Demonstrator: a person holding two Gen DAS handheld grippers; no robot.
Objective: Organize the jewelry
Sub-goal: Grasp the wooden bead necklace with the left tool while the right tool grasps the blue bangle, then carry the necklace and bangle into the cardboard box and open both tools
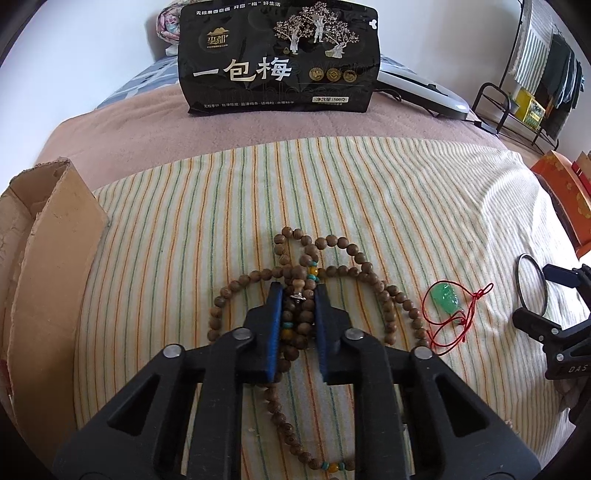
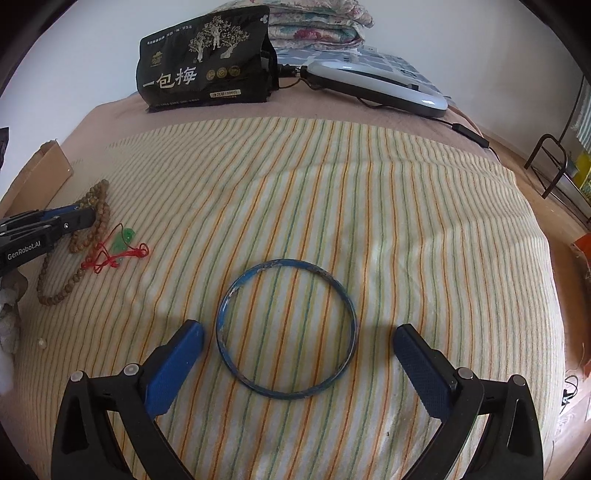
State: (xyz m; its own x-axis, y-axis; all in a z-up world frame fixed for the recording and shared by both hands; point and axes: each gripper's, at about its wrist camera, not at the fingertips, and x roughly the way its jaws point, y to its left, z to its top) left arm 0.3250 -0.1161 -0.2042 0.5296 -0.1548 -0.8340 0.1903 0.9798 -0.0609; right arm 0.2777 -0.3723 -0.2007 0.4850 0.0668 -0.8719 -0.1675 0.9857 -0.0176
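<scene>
A long wooden bead necklace point(image 1: 354, 254) lies bunched on the striped cloth point(image 1: 221, 206). My left gripper point(image 1: 298, 291) is shut on a bundle of its strands, low over the cloth; it also shows in the right wrist view point(image 2: 79, 218) by the beads point(image 2: 99, 218). A green jade pendant on red cord point(image 1: 447, 298) lies to its right, also seen in the right wrist view point(image 2: 123, 240). A blue bangle point(image 2: 286, 328) lies flat on the cloth. My right gripper point(image 2: 297, 334) is open, one finger on each side of the bangle, not touching it.
An open cardboard box point(image 1: 48, 229) stands at the left edge. A black snack bag point(image 1: 277, 59) stands at the back, with a grey device and cable point(image 2: 376, 88) beside it. Folded quilts point(image 2: 317, 22) lie behind. A metal rack point(image 1: 517, 99) and an orange box point(image 1: 569, 195) are to the right.
</scene>
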